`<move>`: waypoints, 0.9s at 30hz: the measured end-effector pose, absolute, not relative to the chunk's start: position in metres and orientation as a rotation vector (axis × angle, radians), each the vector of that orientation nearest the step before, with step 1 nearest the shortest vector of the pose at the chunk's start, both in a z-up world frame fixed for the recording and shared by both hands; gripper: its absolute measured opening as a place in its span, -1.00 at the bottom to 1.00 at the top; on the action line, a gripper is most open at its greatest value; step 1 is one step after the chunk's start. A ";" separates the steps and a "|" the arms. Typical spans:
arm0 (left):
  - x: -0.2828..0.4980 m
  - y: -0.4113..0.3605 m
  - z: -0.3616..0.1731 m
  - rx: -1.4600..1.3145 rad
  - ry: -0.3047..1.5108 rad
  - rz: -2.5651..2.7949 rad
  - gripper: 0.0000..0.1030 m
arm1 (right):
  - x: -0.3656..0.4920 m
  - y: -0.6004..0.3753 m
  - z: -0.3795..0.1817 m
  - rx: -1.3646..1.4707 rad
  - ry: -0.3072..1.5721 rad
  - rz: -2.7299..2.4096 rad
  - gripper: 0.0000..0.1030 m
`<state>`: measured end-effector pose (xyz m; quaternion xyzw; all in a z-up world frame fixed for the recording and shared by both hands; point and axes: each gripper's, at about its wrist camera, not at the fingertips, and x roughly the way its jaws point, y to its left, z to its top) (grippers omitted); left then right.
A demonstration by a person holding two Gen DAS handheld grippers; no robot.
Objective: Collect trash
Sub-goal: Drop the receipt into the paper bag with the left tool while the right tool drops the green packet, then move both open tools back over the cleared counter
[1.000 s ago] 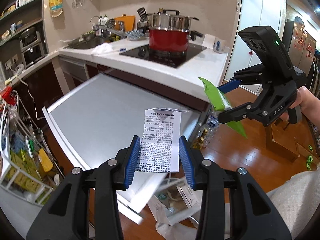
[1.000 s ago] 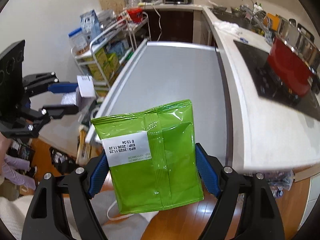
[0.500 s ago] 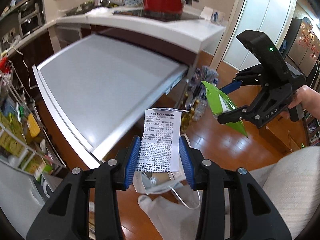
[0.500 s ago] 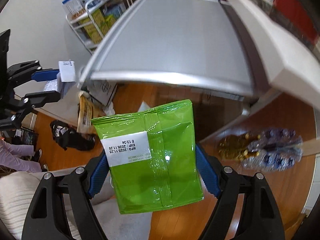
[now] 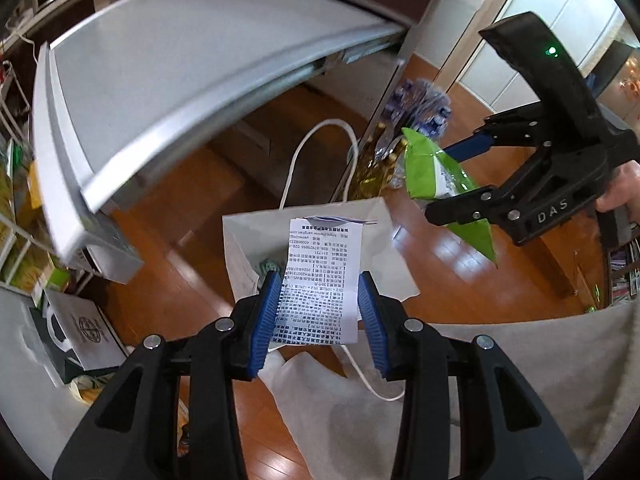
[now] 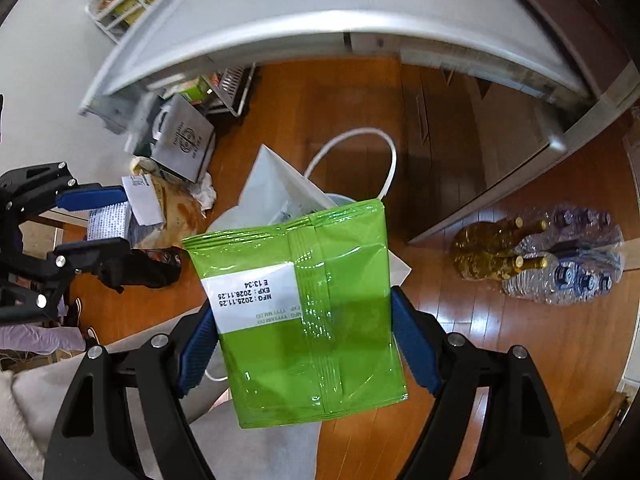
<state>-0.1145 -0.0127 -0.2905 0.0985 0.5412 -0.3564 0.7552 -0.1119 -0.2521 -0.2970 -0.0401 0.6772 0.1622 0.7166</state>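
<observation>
— Left hand-held gripper (image 5: 318,312)?
— Clamping a printed paper receipt (image 5: 320,280) between blue pads, pointing steeply down over the open mouth of a white paper bag (image 5: 240,240) standing on the wooden floor (image 5: 180,200).
— And the right hand-held gripper (image 6: 306,340)?
— Gripping a glossy green snack packet (image 6: 304,312) by both side edges, white date label facing the camera, hanging above the same white bag with its looped cord handle (image 6: 384,152).
— Surroundings?
— Grey surface (image 5: 160,48) jutting out overhead; shrink-wrapped water bottles (image 6: 576,264) and gold-capped bottles (image 6: 488,252) lying on the floor to the right; a grey printed bag (image 6: 184,144) leaning near a wire rack.
</observation>
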 end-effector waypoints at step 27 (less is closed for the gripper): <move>-0.107 -0.012 -0.298 0.250 1.201 -0.740 0.18 | -0.114 -0.263 -0.297 -0.152 1.518 0.288 0.71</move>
